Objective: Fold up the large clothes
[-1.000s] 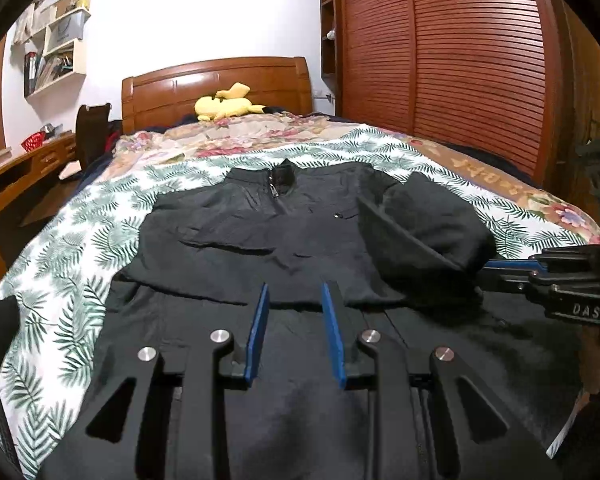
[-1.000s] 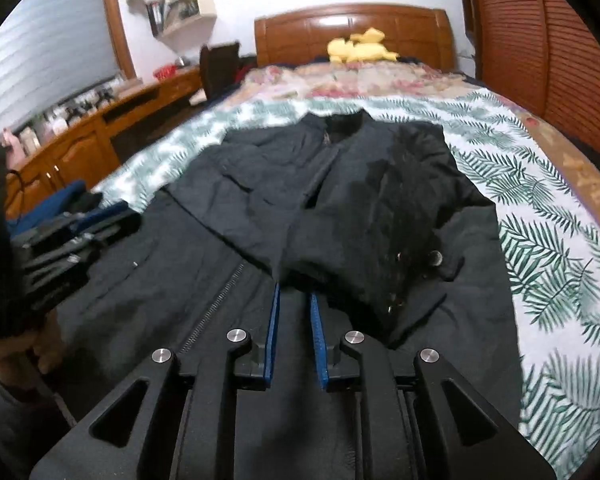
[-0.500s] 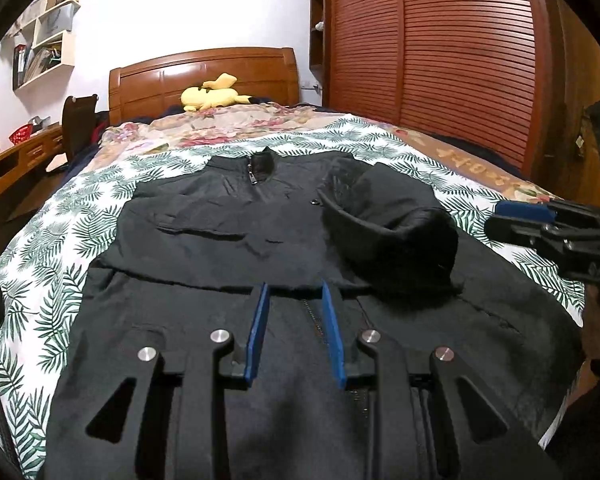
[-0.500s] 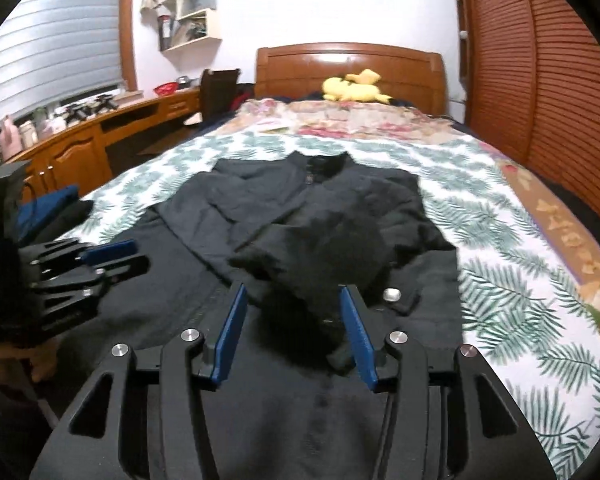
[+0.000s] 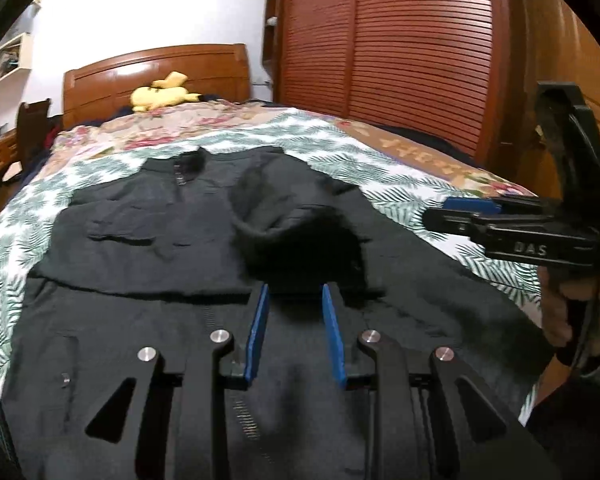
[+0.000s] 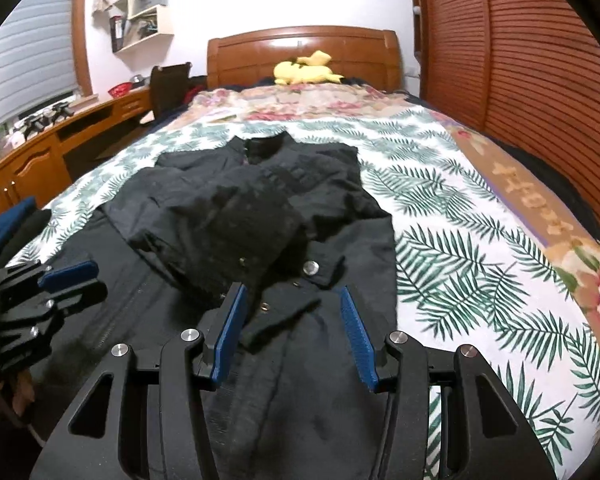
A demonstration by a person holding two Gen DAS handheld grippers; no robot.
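While both sleeves lie folded across the black jacket (image 6: 240,220) on bed (image 6: 480,260) | right gripper (image 6: 292,320) just let go, jaws apart, empty | left gripper (image 5: 294,320) partly open, empty | next: hem fold likely

A large black jacket (image 6: 260,240) lies flat, front up, across the middle and lower frame on the palm-leaf bedspread, collar toward the headboard at top, zip running down its centre, both sleeves folded inward over the chest, one cuff's snap button showing.
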